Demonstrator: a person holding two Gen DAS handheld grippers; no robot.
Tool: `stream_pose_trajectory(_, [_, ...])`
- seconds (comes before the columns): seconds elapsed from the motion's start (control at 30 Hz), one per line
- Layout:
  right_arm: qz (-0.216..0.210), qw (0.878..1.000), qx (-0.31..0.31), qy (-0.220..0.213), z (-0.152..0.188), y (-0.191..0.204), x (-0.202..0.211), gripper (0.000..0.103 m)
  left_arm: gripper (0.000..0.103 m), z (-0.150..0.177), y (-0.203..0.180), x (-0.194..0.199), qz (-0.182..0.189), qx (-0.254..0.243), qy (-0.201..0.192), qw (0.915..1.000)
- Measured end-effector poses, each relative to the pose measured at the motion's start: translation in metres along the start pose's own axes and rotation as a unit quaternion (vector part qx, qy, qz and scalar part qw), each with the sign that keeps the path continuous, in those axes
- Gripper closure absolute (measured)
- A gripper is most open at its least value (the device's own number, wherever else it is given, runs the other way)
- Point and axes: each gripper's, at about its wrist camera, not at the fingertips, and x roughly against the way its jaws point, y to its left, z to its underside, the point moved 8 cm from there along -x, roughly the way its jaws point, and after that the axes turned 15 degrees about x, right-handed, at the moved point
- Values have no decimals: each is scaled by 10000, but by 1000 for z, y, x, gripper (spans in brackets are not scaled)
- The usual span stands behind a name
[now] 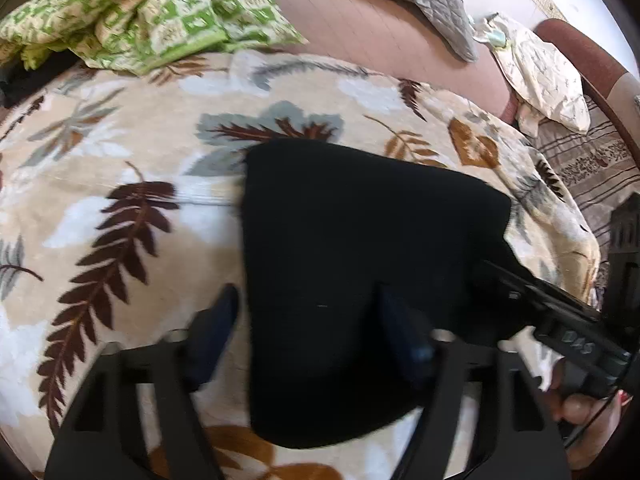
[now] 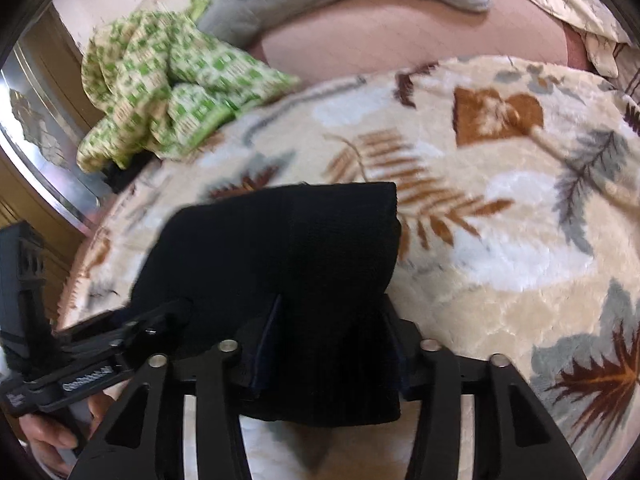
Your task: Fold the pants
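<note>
Folded black pants (image 1: 360,280) mid-frame on leaf blanket (image 1: 120,140); left gripper (image 1: 310,312) jaws spread, straddling edge; right gripper (image 2: 332,344) jaws astride near edge, grip unclear.

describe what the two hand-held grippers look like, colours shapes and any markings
Both are matte black plastic. The left hand-held gripper and the right hand-held gripper each have cut-out triangular linkage arms, silver pivot pins and dark navy finger pads. Raised lettering marks the right one's side.

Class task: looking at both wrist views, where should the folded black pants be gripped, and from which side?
Grip the black pants at the near folded edge, coming from the camera side: it lies flat on the leaf-print blanket, layers stacked, that edge already between the right gripper fingers.
</note>
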Motion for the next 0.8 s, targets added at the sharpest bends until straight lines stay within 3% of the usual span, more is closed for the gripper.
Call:
stream_pose_trajectory(0.1, [-17,9999,-94,-31,2,-2,13,45,18,-2,10,6,-2,188,14,9998])
stream_pose_trajectory(0.33, [138,9979,403,-490,-21,26,59,45,18,-8,12,32,-416,68,-513,9978])
stream_pose_trajectory(0.43, [310,9954,837,-356,-18,46,55,46,18,-4,12,28,-525,25,-470,9975])
stream_pose_trajectory(0.6, [576,9910,1193,187,15,55,26,59,18,6,11,20,-576,-52,-387,9976])
stream_pose_trajectory(0.8, [464,9918,1184,124,21,54,33,59,18,9,6,21,-568,-76,-393,9976])
